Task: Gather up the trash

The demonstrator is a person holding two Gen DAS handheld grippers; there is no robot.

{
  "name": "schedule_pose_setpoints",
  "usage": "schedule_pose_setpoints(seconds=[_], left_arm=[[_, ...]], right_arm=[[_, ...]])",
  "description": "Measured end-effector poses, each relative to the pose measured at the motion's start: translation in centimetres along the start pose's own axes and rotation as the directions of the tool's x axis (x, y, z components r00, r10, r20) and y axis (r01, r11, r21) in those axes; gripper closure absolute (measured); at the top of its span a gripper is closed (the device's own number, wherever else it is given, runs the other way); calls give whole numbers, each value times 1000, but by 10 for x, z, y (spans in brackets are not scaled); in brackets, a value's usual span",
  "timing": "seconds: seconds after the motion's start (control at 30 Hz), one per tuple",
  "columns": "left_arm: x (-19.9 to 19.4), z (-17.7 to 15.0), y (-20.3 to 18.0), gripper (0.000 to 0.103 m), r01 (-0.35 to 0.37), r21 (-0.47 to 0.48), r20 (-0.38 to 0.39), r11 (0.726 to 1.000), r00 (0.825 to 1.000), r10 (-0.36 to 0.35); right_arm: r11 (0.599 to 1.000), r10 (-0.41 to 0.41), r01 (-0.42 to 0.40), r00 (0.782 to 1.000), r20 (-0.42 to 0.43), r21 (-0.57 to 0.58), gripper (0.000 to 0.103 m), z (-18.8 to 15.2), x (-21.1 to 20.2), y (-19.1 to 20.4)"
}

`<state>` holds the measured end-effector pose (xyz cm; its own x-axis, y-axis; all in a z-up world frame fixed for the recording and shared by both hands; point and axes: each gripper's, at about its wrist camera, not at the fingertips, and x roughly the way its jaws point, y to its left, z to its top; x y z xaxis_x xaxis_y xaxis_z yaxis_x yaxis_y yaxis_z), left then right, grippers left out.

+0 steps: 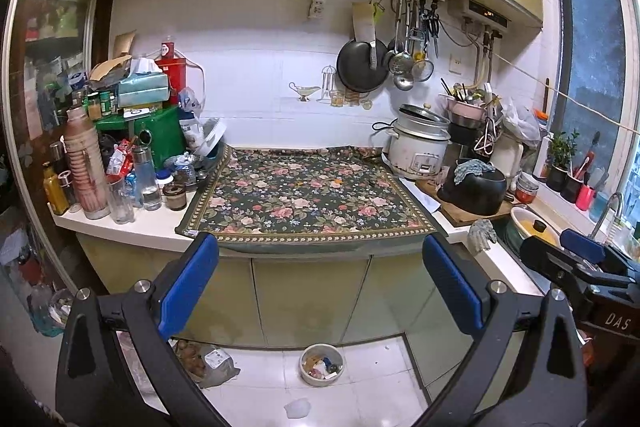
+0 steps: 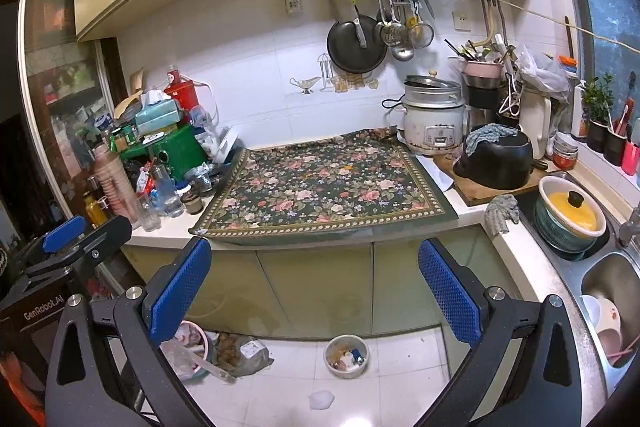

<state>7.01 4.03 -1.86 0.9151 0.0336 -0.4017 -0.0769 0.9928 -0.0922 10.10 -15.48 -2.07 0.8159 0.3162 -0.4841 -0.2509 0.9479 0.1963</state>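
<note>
I hold both grippers, left (image 1: 320,283) & right (image 2: 314,287), w/ fingers spread, empty, above the floor. White wad (image 2: 321,399) lies near the small bin (image 2: 346,355), so I'm aimed there.

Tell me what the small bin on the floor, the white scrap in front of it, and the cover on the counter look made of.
Small bin: probably plastic, with a smooth, pale, thin round wall.
White scrap: looks like crumpled tissue or paper, soft and matte with an uneven edge.
Counter cover: woven fabric with a printed flower pattern, a patterned border and a matte look; its front edge droops over the counter.
</note>
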Motion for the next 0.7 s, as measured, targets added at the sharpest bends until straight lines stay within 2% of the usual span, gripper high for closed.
schedule_pose_setpoints(seconds=[0.4,0.7], left_arm=[[12,5,-2,1,11,20,-9,1000,1000,-11],[17,5,4,1,21,-5,-12,1000,1000,-21]], right_arm=[[1000,4,-4,1000,-15,0,0,3,9,-3],[1000,3,-3,1000,-21,-6,0,2,12,-2]])
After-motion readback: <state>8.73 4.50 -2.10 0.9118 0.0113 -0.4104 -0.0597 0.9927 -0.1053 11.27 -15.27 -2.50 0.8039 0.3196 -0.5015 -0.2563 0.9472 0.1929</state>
